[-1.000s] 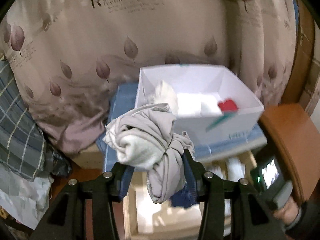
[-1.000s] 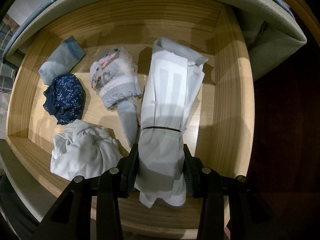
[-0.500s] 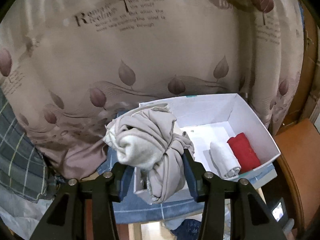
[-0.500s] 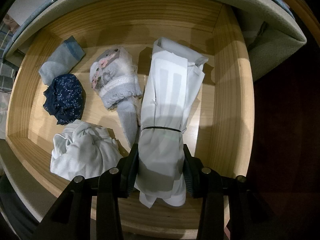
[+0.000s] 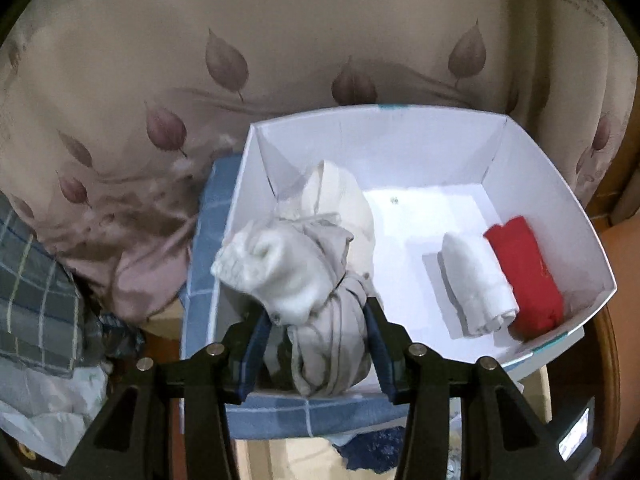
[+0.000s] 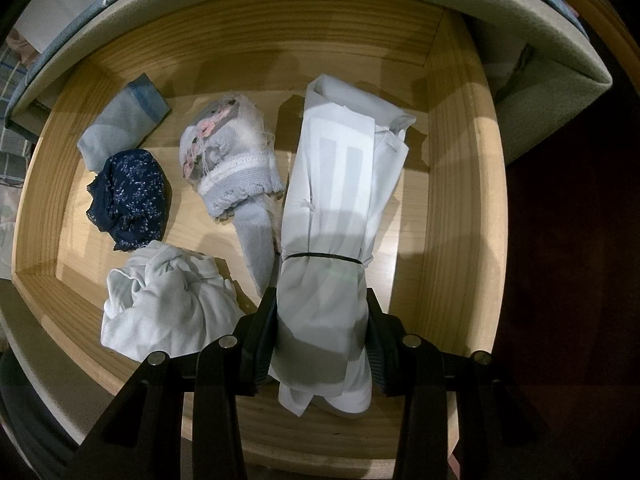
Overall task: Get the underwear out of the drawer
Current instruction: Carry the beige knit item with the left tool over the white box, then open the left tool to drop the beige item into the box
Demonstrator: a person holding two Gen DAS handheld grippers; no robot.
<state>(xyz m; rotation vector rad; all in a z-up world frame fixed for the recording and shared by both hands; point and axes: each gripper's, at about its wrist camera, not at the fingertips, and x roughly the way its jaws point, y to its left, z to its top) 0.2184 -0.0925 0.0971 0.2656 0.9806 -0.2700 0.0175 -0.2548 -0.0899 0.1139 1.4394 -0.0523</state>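
left wrist view: left gripper (image 5: pixel 316 344), clamped on a grey bundle (image 5: pixel 304 280), has moved in over the white box (image 5: pixel 400 152), drop-off likely next; right gripper (image 6: pixel 320 344) stays clamped on a white roll (image 6: pixel 332 216) in the drawer (image 6: pixel 452 184).

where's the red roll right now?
Left wrist view: the red roll lies in the white box, against its right wall, right beside a white roll.

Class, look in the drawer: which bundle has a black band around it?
The long white bundle, held by the right gripper; the other bundles lie loose.
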